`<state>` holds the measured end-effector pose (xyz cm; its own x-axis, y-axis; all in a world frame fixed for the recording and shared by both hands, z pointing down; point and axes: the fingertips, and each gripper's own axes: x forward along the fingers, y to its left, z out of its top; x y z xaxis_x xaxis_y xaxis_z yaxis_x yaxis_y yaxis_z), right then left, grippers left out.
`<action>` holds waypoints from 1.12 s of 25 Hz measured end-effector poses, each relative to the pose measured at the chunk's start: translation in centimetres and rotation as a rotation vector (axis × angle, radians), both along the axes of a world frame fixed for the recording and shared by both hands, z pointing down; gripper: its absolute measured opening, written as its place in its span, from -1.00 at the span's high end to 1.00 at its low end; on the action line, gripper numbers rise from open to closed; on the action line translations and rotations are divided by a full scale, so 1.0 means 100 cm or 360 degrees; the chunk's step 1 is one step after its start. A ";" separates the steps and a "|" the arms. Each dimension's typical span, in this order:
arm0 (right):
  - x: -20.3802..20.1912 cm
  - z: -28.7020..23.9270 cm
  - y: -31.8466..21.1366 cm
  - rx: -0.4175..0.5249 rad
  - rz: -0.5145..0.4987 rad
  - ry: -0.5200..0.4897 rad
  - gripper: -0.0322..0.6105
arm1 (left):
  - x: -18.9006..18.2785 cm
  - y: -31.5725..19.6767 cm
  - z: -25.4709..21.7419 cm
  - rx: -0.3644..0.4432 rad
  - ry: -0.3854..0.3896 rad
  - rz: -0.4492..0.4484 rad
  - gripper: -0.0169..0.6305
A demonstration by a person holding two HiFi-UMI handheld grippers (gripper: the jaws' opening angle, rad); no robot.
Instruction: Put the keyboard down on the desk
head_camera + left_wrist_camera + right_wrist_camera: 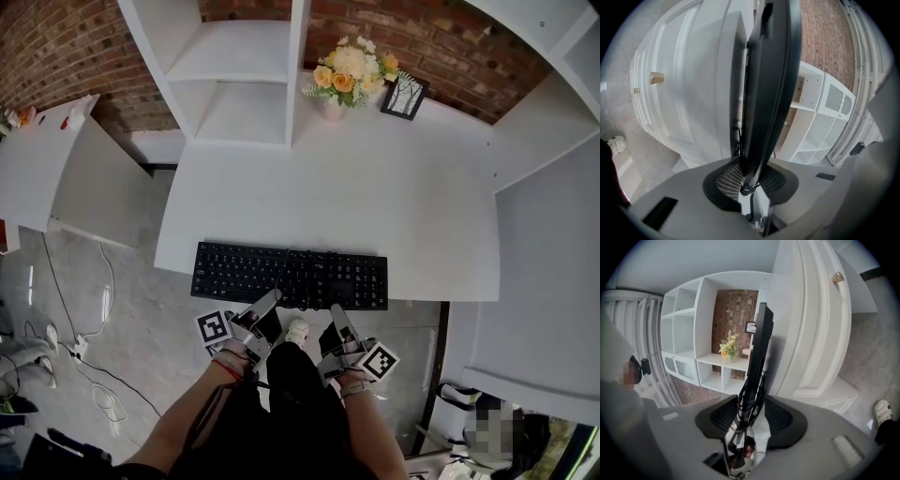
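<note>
A black keyboard [291, 275] lies flat along the front edge of the white desk [375, 187], its near long side at or slightly over that edge. My left gripper [272, 302] is at that near side, left of the middle. In the left gripper view the keyboard [771, 84] runs edge-on between the pads, and the left gripper [751, 185] is shut on it. My right gripper [337, 314] is at the near side further right. In the right gripper view the keyboard [759, 348] and its coiled cable [749, 401] lie between the jaws of the right gripper [750, 416], which stands open with gaps on both sides.
A vase of flowers [349, 75] and a small picture frame [405, 97] stand at the back of the desk. White shelves [234, 84] rise at the back left, and a white side surface [544, 262] lies to the right. Cables [94, 347] lie on the floor at the left.
</note>
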<state>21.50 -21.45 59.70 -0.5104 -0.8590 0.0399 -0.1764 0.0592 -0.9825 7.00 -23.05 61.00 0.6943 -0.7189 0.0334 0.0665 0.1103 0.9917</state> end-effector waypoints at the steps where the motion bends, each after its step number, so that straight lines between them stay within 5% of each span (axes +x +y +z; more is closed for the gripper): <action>1: -0.006 -0.001 0.003 0.0017 -0.0060 0.0048 0.36 | 0.000 -0.002 0.000 0.0001 -0.0005 0.0001 0.79; 8: -0.034 -0.008 0.017 0.0080 -0.0296 0.0319 0.89 | 0.001 -0.008 0.000 -0.0008 -0.0015 0.0002 0.79; 23: -0.041 -0.017 -0.009 0.0120 -0.0197 0.0358 0.89 | 0.001 -0.019 -0.001 -0.0059 -0.0212 0.0084 0.74; 28: -0.036 -0.008 -0.012 0.0082 -0.0145 0.0340 0.89 | 0.007 -0.014 -0.007 -0.0035 -0.0317 0.0294 0.40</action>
